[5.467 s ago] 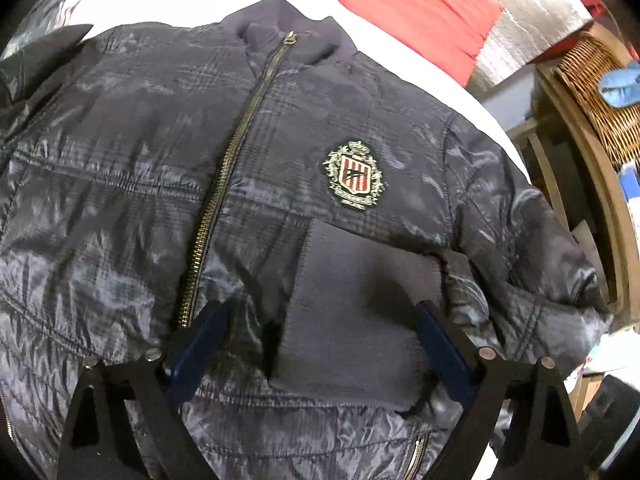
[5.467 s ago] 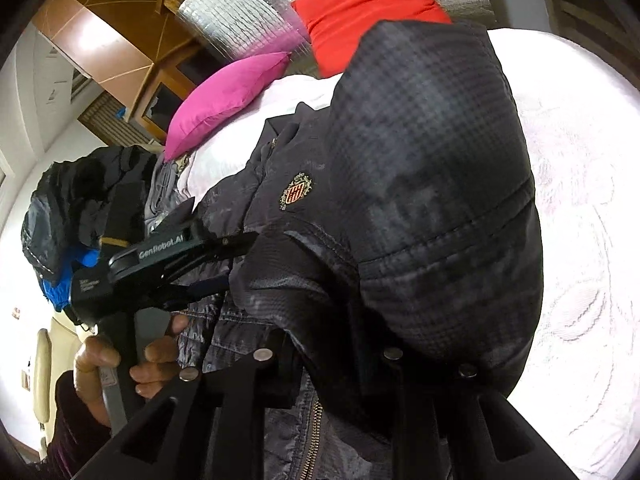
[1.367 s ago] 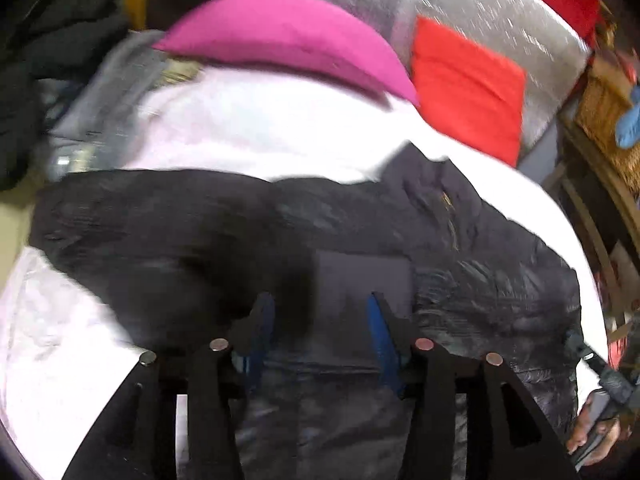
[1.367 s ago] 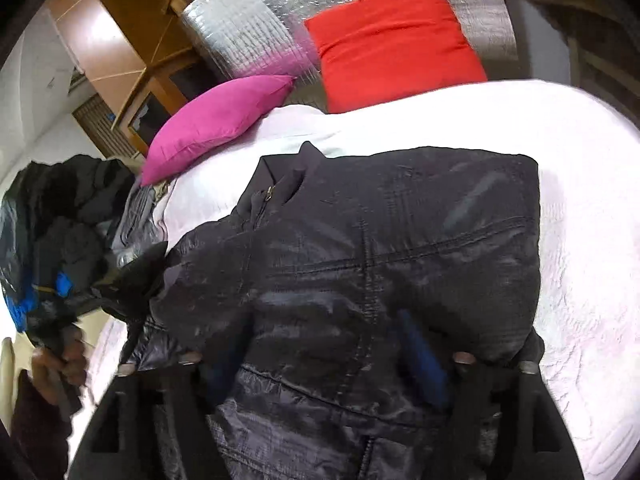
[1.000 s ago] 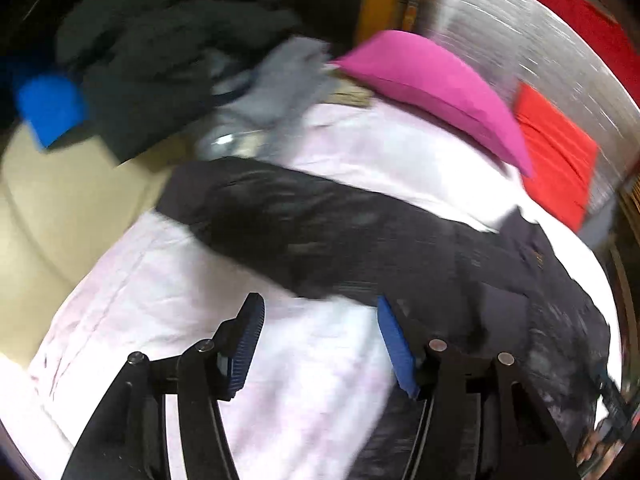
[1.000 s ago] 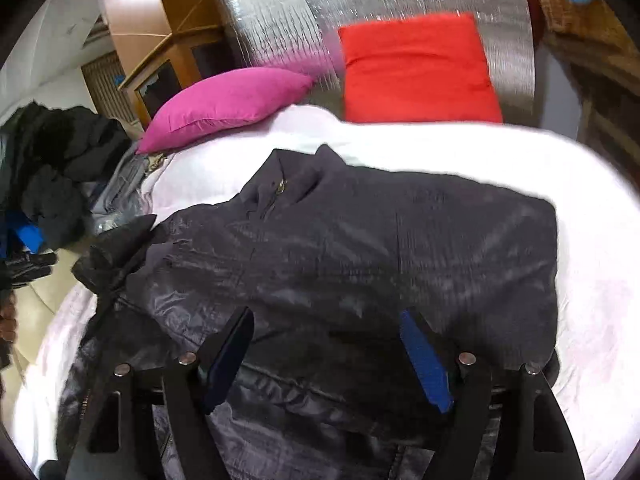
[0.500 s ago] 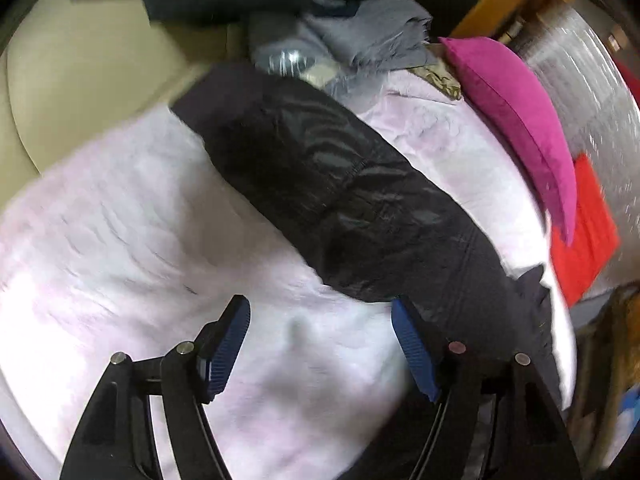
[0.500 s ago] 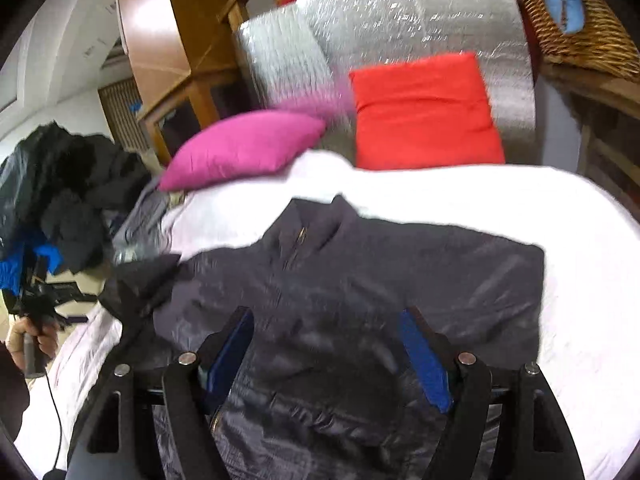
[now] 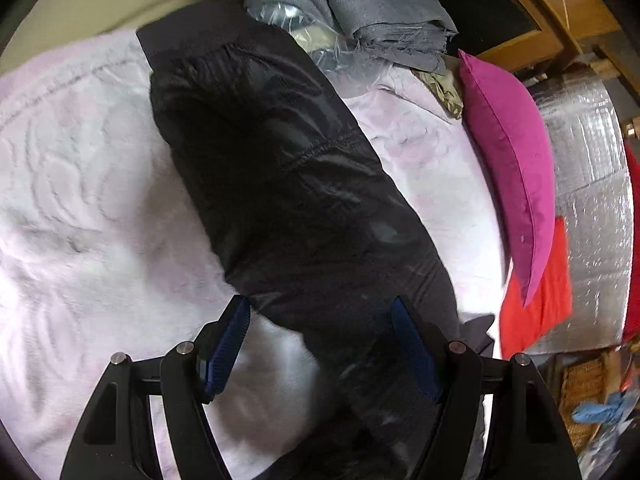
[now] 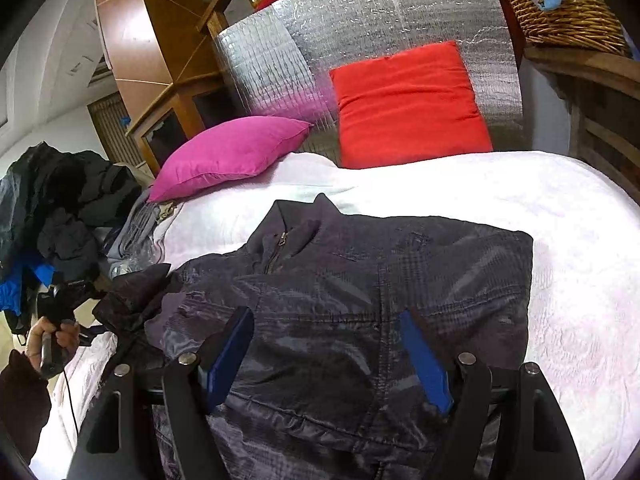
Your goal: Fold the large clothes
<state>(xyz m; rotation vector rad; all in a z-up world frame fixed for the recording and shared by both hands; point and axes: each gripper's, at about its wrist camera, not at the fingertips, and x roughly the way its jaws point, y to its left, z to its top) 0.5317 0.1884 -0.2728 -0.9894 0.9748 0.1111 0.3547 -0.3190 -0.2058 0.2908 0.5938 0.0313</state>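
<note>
Two grippers, both spread wide with nothing pinched. The jacket (image 10: 360, 300) lies flat on the bed (image 10: 580, 280), collar toward 12 o'clock in the right view. Left gripper (image 9: 320, 344) hangs over the stretched-out sleeve (image 9: 280, 168), its jaws just opened; right gripper (image 10: 332, 352) hovers above the body. Puffy, slick, light stuff, probably slides, so I'd grab the ribbed cuff (image 9: 188, 36) at 11 o'clock.

My left wrist camera looks steeply down, close over the jacket sleeve (image 9: 280, 168) stretched across the white bedspread (image 9: 80, 208), my fingertips framing its near end. My right wrist camera sits low over the jacket body (image 10: 360, 300), facing the headboard end. Both views share the magenta pillow (image 10: 228, 152), the red cushion (image 10: 408, 104) and the silver foil panel (image 10: 360, 12).
</note>
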